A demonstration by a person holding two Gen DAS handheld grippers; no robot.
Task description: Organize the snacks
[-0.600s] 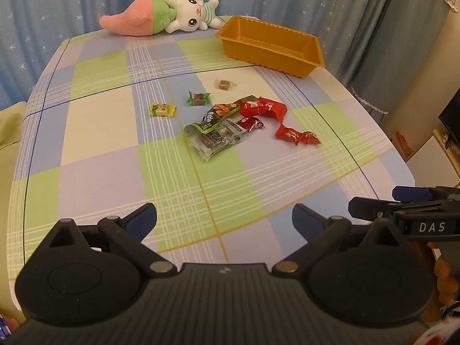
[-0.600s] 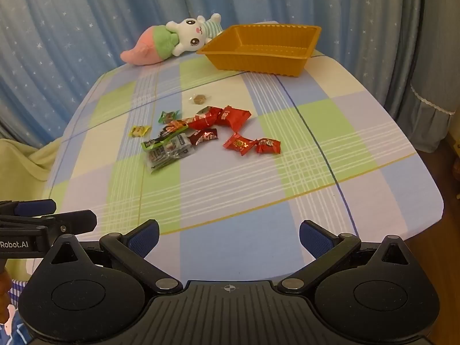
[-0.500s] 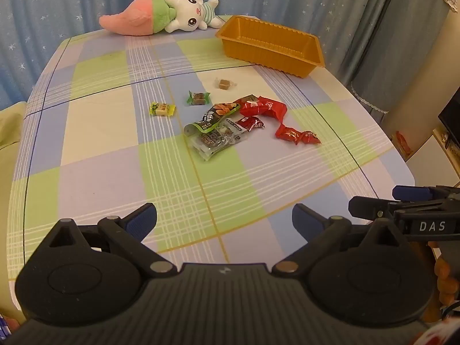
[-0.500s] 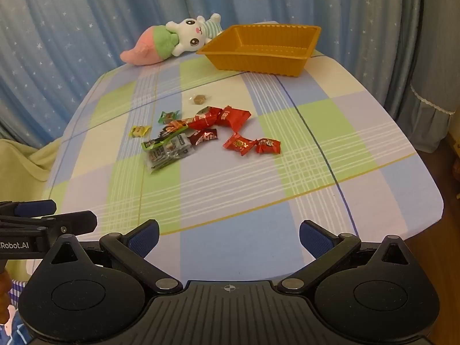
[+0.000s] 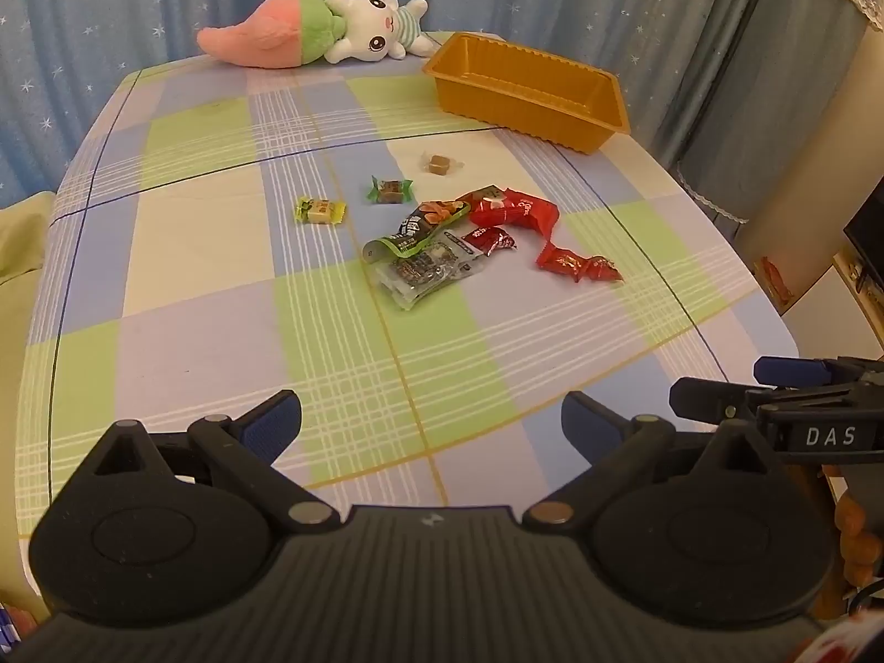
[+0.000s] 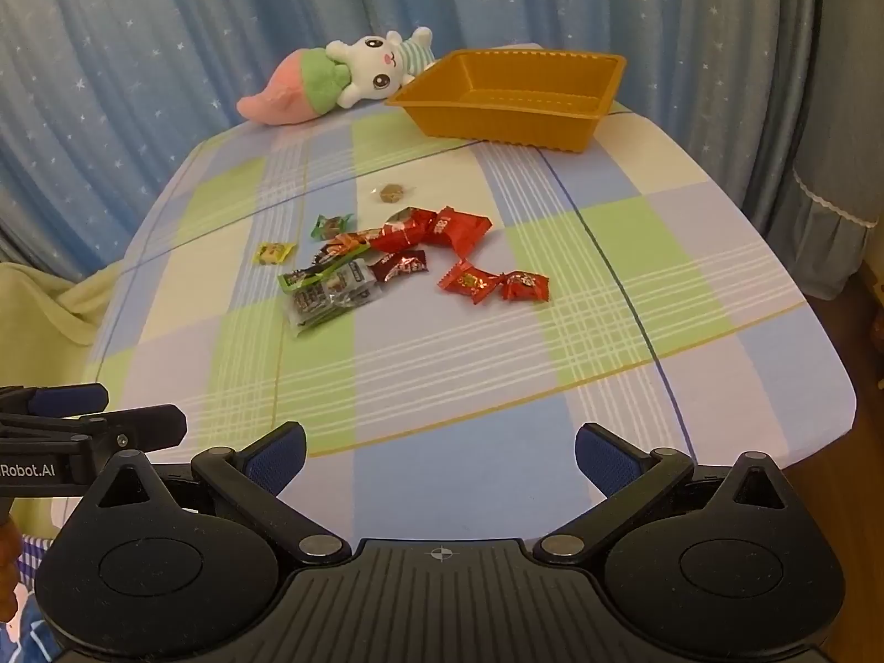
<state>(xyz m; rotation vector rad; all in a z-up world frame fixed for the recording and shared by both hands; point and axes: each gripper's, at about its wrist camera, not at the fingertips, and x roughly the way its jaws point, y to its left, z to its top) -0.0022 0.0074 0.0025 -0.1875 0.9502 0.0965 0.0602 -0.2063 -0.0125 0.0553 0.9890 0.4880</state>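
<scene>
Both tongs are hanging over the near edge of the bench, tilted down toward it, and nothing has changed in the last half second: neither one has moved and no snack has shifted. The left tongs [image 5: 431, 420] are standing wide with nothing between the blue pads. The right tongs [image 6: 440, 453] are standing just as wide and are also empty. In each view the other tongs are showing at the side, so the two are waiting next to each other.

Going outward, the snacks are lying in the middle of the bench [image 5: 182, 331], well apart from both tongs. The clear packet [image 5: 428, 271] is the nearest, with the green packet [image 5: 414, 229] resting partly on it. The red wrappers [image 5: 525, 215] are spreading to the right. Three small candies [image 5: 389, 191] are sitting a little farther and to the left.

The tray [image 5: 527, 102] is waiting at the far right and is looking empty. A plush toy [image 5: 309, 33] is lying at the far edge.

So I am judging that the task is only beginning: nothing is in the tray yet, and a first reach toward the snacks is what is coming.
</scene>
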